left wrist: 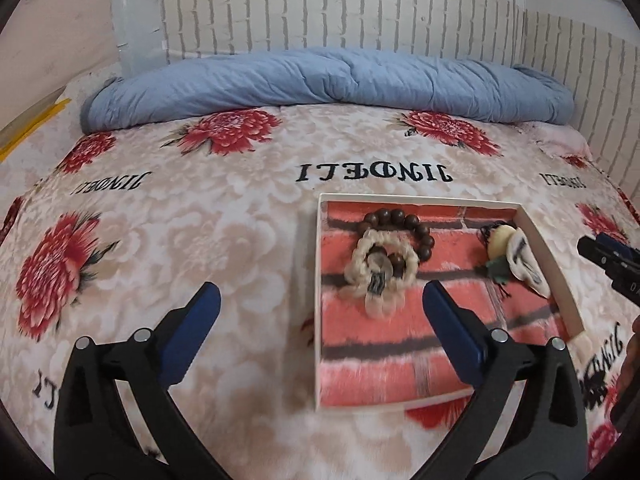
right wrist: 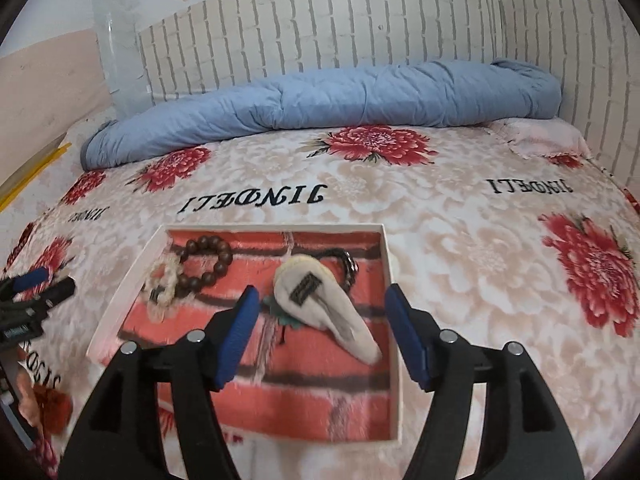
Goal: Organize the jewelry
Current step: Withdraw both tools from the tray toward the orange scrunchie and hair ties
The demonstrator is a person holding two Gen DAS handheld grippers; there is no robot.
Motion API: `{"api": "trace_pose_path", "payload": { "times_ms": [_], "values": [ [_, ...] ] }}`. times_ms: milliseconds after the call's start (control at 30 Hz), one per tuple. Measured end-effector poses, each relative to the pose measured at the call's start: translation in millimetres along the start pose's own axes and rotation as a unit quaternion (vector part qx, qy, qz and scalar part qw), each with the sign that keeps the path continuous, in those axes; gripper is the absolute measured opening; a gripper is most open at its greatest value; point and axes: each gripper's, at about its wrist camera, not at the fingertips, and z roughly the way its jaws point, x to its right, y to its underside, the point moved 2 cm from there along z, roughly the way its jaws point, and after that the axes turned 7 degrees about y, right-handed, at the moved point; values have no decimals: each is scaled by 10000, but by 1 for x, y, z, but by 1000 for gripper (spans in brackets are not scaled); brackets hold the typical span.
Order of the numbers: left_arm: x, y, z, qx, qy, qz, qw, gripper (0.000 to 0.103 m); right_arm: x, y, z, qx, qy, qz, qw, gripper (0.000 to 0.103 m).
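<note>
both grippers, left [left wrist: 320, 308] and right [right wrist: 318, 312], have fingers wide apart, holding nothing. beads [left wrist: 404, 226] and a pouch [right wrist: 320, 304] lie in the box [right wrist: 394, 320].

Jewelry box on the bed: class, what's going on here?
A person holds a claw in each hand over a shallow box on the flowered bedspread. The left claw and right claw are open and empty. Inside lie a brown bead bracelet, a pale braided bracelet and a cream pouch.

Shallow tray [right wrist: 390, 300] walls fence the jewelry; apparently open bedspread [right wrist: 460, 248] lies around
</note>
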Motion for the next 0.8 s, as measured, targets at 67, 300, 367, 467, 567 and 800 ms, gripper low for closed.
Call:
{"api": "trace_pose_path", "payload": {
  "times_ms": [67, 300, 367, 467, 567, 800],
  "values": [
    [-3, 7, -19, 52, -53, 32, 10000, 98, 3, 9, -14, 28, 33, -48, 10000, 73],
    [-13, 35, -58, 97, -228, 137, 9996, 98, 15, 40, -49, 38, 128, -62, 9999, 76],
    [-15, 46, -68, 103, -283, 171, 9994, 98, 18, 49, -57, 24, 182, -75, 9998, 76],
    [-20, 58, -81, 119, -306, 199, 9993, 98, 22, 58, -68, 10, 247, -40, 9997, 76],
    [-25, 70, -90, 123, -376, 137, 9991, 98, 25, 68, -78, -11, 202, 68, 9998, 78],
    [-32, 95, -109, 144, -379, 74, 9991, 98, 21, 93, -93, -92, 357, 16, 9993, 78]
  ]
}}
